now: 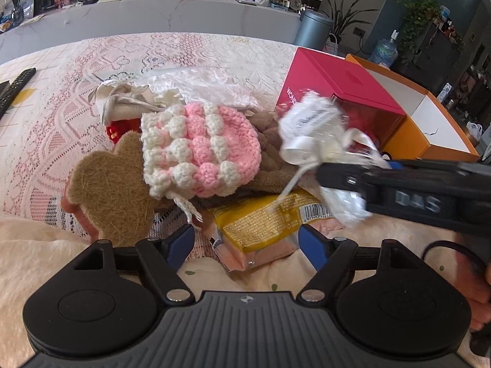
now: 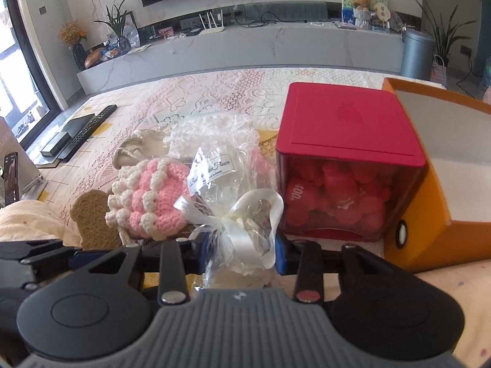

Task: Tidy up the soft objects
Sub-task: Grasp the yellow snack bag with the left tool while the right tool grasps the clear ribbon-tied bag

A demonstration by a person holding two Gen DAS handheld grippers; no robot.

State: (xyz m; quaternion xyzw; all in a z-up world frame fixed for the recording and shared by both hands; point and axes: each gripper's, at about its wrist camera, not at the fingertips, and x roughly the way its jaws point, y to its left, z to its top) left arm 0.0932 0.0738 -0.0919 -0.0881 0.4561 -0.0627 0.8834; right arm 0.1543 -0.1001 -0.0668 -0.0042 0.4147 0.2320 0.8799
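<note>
Right hand-held gripper (image 2: pixel 241 250): clamped on a clear cellophane packet (image 2: pixel 236 214) tied with white ribbon, lifted beside the red box (image 2: pixel 346 128). Left hand-held gripper (image 1: pixel 247 243): jaws apart, nothing between the pads, poised over a yellow packet (image 1: pixel 260 224). On the lace-covered tabletop (image 1: pixel 92 70): pink-and-white crochet pouch (image 1: pixel 199 150), brown felt bear shape (image 1: pixel 110 184), beige cloth (image 1: pixel 122 98). Orange box (image 2: pixel 429 202) stood touching the red box.
</note>
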